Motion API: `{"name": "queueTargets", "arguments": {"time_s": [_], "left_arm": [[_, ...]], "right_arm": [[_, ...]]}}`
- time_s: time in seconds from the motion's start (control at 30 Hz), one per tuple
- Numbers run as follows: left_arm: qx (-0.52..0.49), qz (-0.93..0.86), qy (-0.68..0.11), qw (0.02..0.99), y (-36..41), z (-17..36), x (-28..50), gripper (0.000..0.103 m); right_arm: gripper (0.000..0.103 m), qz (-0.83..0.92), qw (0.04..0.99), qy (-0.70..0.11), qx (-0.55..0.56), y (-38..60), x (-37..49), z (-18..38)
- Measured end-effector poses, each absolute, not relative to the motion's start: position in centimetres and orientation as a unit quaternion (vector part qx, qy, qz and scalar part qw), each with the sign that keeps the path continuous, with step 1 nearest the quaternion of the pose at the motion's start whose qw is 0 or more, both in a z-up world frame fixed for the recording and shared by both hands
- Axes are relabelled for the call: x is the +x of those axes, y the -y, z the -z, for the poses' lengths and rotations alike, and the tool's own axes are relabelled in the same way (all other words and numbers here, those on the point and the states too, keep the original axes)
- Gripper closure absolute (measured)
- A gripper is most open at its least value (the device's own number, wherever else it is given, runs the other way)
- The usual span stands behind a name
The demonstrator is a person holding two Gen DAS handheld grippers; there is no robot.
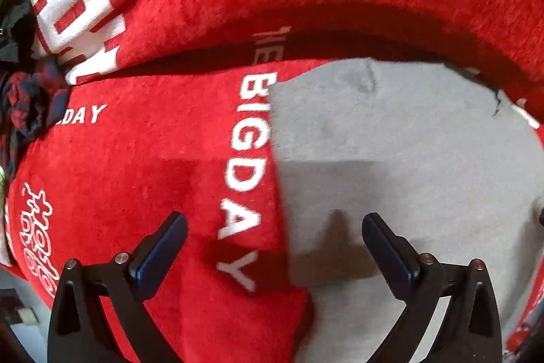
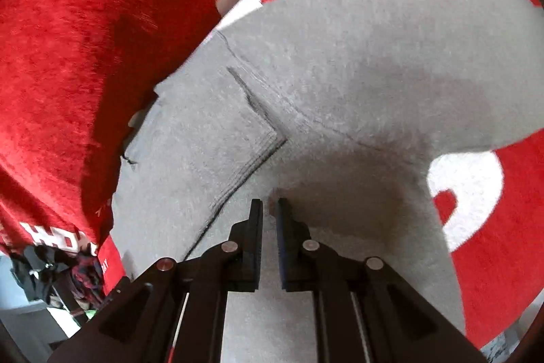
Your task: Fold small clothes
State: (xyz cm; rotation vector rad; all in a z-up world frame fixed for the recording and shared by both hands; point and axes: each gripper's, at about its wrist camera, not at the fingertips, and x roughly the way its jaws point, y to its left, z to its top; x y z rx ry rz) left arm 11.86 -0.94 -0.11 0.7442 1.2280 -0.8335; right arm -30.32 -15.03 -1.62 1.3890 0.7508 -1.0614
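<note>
A matt, fuzzy grey cloth garment (image 2: 340,84) is noted on a coarse red terry towel (image 1: 136,159); claw frames appear matt black plastic with shiny metal pins.

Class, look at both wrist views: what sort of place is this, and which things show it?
Probably a home laundry-folding spot: a grey garment lies on a red printed blanket, with a heap of dark clothes at its edge.
</note>
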Motion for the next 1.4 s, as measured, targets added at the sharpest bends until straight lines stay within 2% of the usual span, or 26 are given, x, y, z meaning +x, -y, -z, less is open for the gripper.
{"name": "queueTargets", "arguments": {"time_s": [0.1,0.23,0.37,0.5,0.6,0.8,1.13,1.17,1.2,1.23,1.3,1.4], "left_arm": [[0.333,0.382,-0.544,0.669,1.9,0.2,11.0,0.0],[0.371,0.374,-0.542,0.655,2.4,2.6,9.8,0.0],[0.345,0.379,-0.552,0.658,0.9,2.8,10.1,0.0],[0.364,0.378,-0.548,0.652,0.4,2.3,9.9,0.0],[0.378,0.372,-0.543,0.651,0.3,1.8,9.4,0.0],[0.371,0.38,-0.549,0.645,0.3,-0.4,7.6,0.0],[0.404,0.421,-0.542,0.605,2.2,-2.6,0.9,0.0],[0.406,0.426,-0.54,0.601,2.6,-2.8,-0.1,0.0],[0.408,0.43,-0.54,0.598,2.9,-2.8,-0.7,0.0],[0.409,0.432,-0.54,0.595,3.1,-2.9,-1.3,0.0],[0.415,0.437,-0.541,0.586,3.7,-2.6,-2.8,0.0],[0.432,0.442,-0.54,0.572,4.6,-1.7,-5.1,0.0]], "right_arm": [[0.093,0.449,0.621,-0.341,0.544,16.0,-28.8,0.4],[0.094,0.445,0.637,-0.41,0.477,17.6,-25.5,1.5],[0.096,0.444,0.629,-0.421,0.48,17.8,-25.8,2.9],[0.096,0.432,0.64,-0.442,0.457,17.2,-25.5,2.6],[0.095,0.428,0.617,-0.456,0.478,16.8,-26.3,3.0],[0.094,0.431,0.602,-0.396,0.544,14.6,-30.3,1.7],[0.092,0.434,0.564,-0.353,0.608,11.9,-35.7,0.8],[0.089,0.436,0.56,-0.353,0.61,11.8,-36.1,0.8],[0.081,0.439,0.557,-0.35,0.612,11.6,-36.6,0.8],[0.068,0.441,0.553,-0.347,0.615,11.4,-37.3,0.7],[0.055,0.446,0.546,-0.337,0.624,11.1,-38.6,0.6],[0.055,0.447,0.538,-0.326,0.636,10.9,-40.2,0.9]]}}
